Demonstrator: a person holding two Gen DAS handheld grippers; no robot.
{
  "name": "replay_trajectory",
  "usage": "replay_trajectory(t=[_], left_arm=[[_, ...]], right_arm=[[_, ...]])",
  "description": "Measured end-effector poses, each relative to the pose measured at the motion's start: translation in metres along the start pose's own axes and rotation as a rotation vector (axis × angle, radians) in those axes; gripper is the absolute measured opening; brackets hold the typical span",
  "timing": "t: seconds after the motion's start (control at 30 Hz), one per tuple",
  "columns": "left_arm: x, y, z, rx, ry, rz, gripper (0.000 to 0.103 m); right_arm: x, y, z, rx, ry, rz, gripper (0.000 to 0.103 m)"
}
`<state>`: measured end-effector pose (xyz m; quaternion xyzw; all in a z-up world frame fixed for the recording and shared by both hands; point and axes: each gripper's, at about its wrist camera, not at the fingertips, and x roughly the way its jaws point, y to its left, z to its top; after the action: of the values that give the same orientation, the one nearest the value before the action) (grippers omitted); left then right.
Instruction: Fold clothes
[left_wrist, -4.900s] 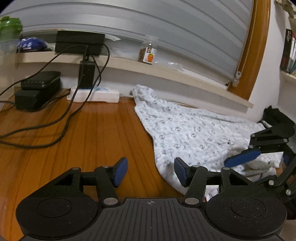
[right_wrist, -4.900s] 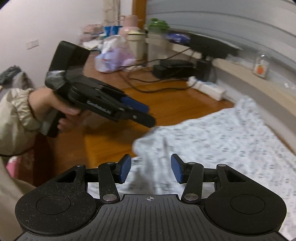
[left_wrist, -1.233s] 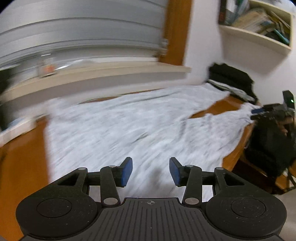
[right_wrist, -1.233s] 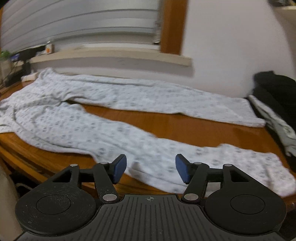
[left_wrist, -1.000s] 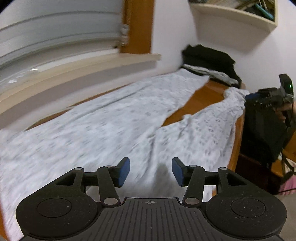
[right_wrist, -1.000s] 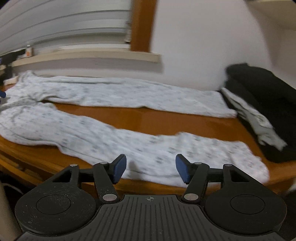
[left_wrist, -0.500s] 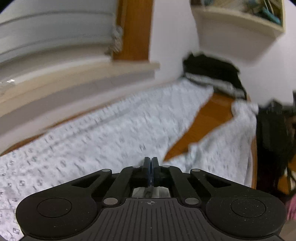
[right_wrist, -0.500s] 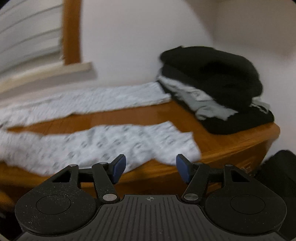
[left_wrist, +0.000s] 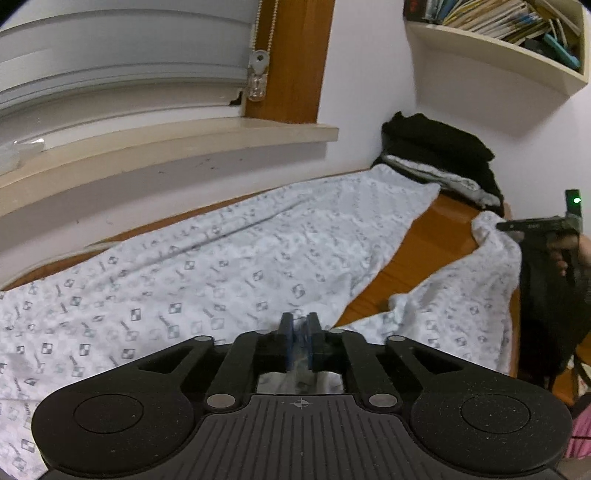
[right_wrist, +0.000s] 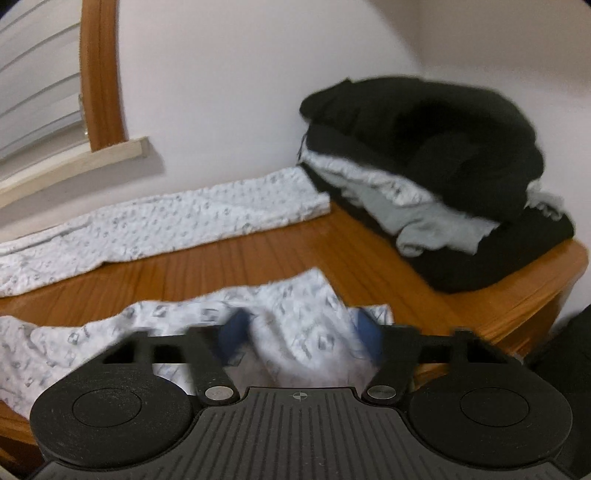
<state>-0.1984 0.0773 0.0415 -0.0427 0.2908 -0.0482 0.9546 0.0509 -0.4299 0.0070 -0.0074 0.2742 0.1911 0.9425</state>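
White pyjama trousers (left_wrist: 229, 266) with a grey square print lie spread on the wooden table (left_wrist: 436, 236), both legs running toward the far right. My left gripper (left_wrist: 300, 341) sits where the two legs part. Its pads pinch a fold of the fabric, and the jaws are opening slightly. My right gripper (right_wrist: 301, 334) is at the cuff of the near leg (right_wrist: 295, 306), by the table's right end. Its blurred jaws are closing, still wide apart, with bunched cuff fabric between them. In the left wrist view, a hand holds the right gripper (left_wrist: 532, 226) at that cuff.
A pile of black and grey clothes (right_wrist: 424, 147) fills the table's far right corner. The table edge (right_wrist: 535, 295) runs just right of the cuff, with a dark bag (left_wrist: 546, 314) beyond it. A window sill (left_wrist: 166, 147) lines the back, and a bookshelf (left_wrist: 498, 40) hangs above.
My left gripper closed on trouser fabric at the fork of the legs and stayed there. The right gripper travelled right along the near leg to its cuff, and fabric now lies between its jaws.
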Motion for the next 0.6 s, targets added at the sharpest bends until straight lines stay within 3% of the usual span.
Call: replay_trajectory(t=[0.07, 0.2, 0.33, 0.43, 0.6], left_arm=[[-0.002, -0.005, 0.0, 0.012, -0.009, -0.005, 0.022], [-0.004, -0.019, 0.002, 0.038, -0.024, -0.023, 0.035], [0.003, -0.038, 0.004, 0.075, -0.021, -0.07, 0.038], [0.014, -0.049, 0.003, 0.102, -0.002, -0.096, 0.042], [0.037, -0.051, -0.007, 0.121, 0.06, -0.096, 0.042]], right_arm=[[-0.011, -0.001, -0.002, -0.01, -0.01, 0.004, 0.012], [-0.052, -0.009, -0.005, -0.036, -0.083, -0.05, 0.013], [-0.057, -0.017, -0.014, -0.019, -0.052, -0.06, 0.023], [-0.051, -0.021, -0.016, 0.024, -0.033, -0.046, 0.051], [-0.029, -0.021, -0.017, 0.085, 0.012, -0.036, 0.053]])
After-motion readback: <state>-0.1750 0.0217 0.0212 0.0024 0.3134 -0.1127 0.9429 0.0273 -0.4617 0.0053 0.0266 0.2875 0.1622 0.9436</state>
